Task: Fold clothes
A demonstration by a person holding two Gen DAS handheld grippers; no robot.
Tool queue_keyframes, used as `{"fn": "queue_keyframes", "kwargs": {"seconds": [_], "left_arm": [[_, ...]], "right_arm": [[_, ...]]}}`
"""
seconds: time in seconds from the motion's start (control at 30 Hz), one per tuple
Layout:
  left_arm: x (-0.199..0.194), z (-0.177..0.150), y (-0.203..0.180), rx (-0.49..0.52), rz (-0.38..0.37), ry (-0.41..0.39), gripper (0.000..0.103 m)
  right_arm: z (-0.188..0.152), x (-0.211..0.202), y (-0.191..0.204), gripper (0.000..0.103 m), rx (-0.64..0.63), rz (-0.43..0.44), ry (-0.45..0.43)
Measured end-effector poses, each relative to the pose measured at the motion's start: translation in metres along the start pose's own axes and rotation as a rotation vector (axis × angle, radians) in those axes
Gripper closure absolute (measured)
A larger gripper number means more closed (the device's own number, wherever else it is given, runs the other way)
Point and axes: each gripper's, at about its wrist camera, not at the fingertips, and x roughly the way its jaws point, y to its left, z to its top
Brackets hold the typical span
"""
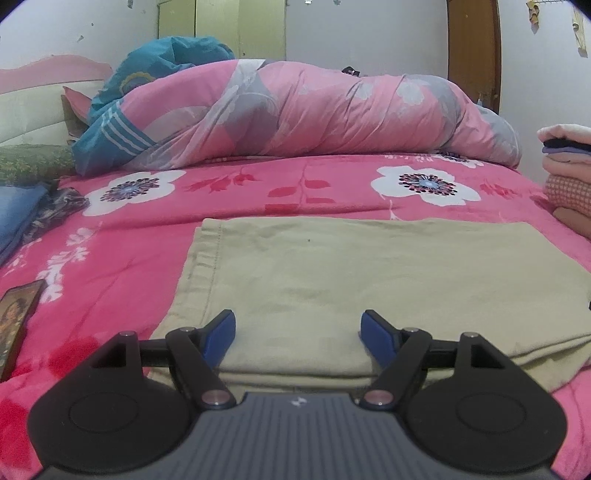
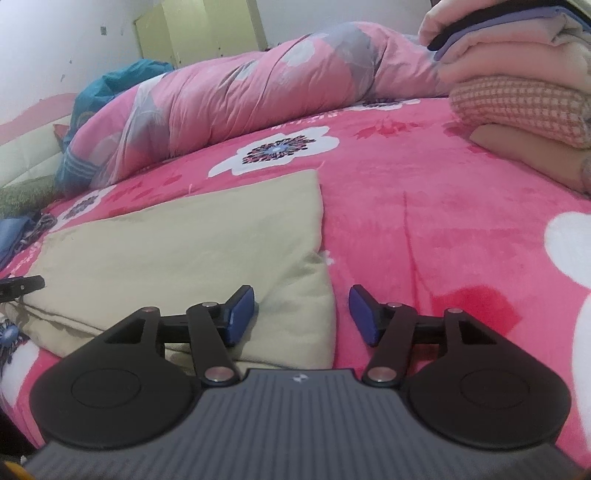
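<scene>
Flat on the pink floral bedspread (image 1: pixel 303 184), near its front edge: khaki folded garment (image 1: pixel 369 280), layered, one hemmed side toward the left. Directly behind its near edge, left tool (image 1: pixel 297 334), blue pads spread wide apart, nothing between them, garment fabric beneath the gap. Off at the garment's right corner (image 2: pixel 295 266), right tool (image 2: pixel 302 314), likewise spread open and empty, left pad over the cloth, right pad over bare bedspread.

Crowding the far side: rumpled pink quilt (image 1: pixel 314 114) heaped across the bed's width, teal blanket (image 1: pixel 147 92) bunched at its left end. Stacked at the right edge, well apart from the garment: pile of folded clothes (image 2: pixel 517 85), checked piece low in the stack, dark and purple layers higher. Along the left edge: blue fabric (image 1: pixel 18 210), dark patterned cloth (image 1: pixel 59 206) beside it, framed picture (image 1: pixel 18 317) lying nearer the front. Beyond the bed: pale green cabinet (image 1: pixel 240 26), brown door (image 1: pixel 472 48).
</scene>
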Motion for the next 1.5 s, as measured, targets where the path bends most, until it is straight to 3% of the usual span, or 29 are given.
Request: {"fn": "queue_keyframes", "kwargs": {"seconds": [0.4,0.57,0.83,1.03,1.17,1.23,1.3,1.5], "left_arm": [[-0.031,-0.015,-0.014,0.026,0.041,0.004,0.026],[-0.039,-0.037,-0.007,-0.041,0.014,0.089,0.024],[-0.078,-0.04,-0.019,0.027,0.012,-0.039,0.024],[-0.076,-0.033,-0.067,0.175,-0.057,-0.086,0.023],[-0.068,-0.036,-0.1,0.302,-0.087,-0.112,0.023],[-0.064,-0.037,-0.116,0.373,-0.096,-0.137,0.023],[-0.061,-0.039,-0.13,0.44,-0.109,-0.161,0.022],[-0.048,-0.045,-0.167,0.619,-0.16,-0.2,0.022]], "right_arm": [[-0.017,-0.019,0.003,0.041,0.02,0.015,-0.03],[-0.023,-0.033,0.005,0.039,0.006,0.026,-0.022],[-0.033,-0.068,0.017,0.034,-0.069,0.014,-0.01],[-0.036,-0.079,0.034,0.037,-0.074,0.141,-0.046],[-0.032,-0.07,0.047,0.051,-0.063,0.249,-0.027],[-0.029,-0.062,0.05,0.069,-0.042,0.291,-0.001],[-0.026,-0.052,0.053,0.078,-0.024,0.32,0.033],[-0.029,-0.04,0.063,0.096,-0.083,0.259,0.087]]}}
